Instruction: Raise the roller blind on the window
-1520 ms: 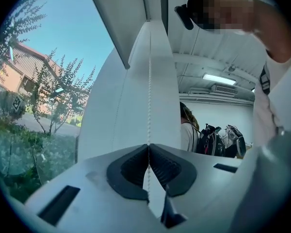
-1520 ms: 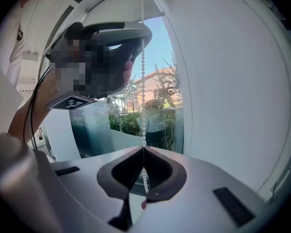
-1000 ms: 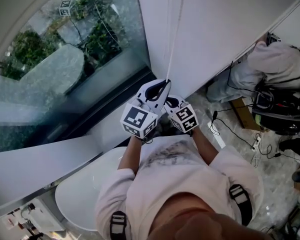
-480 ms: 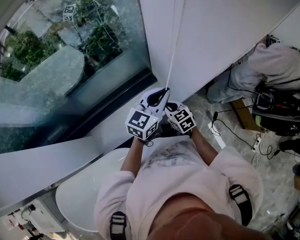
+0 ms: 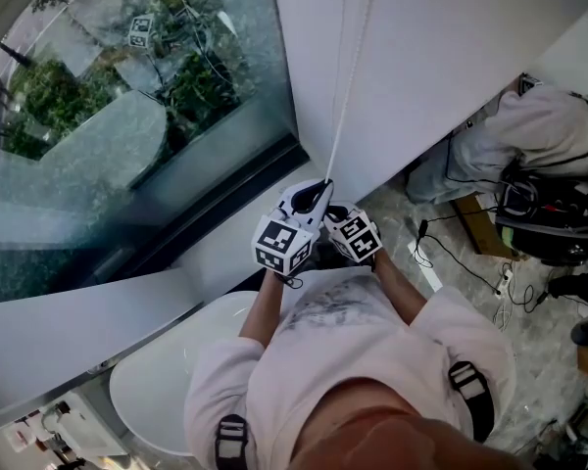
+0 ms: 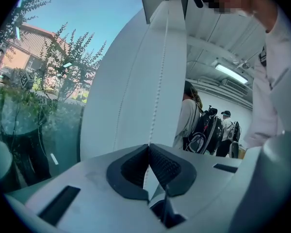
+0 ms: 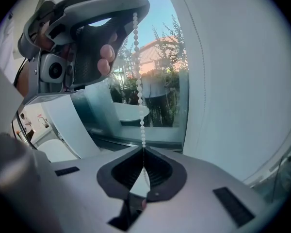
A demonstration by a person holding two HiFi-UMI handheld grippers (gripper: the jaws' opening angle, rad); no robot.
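both grippers are on the blind's bead chain [image 5: 345, 86]. it runs straight up by the window [image 5: 118, 135] edge, in front of a white panel. left gripper [image 6: 149, 147] has jaws pressed together, pinching the chain. right gripper [image 7: 143, 150] does the same, just below the left on the same strand. the blind roll isn't in view, prob up top. chain looks light, thin and floppy w/ small smooth beads, so it could slip thru the pads. best hold: pinch firm on the beads and pull along the chain's line, not sideways.
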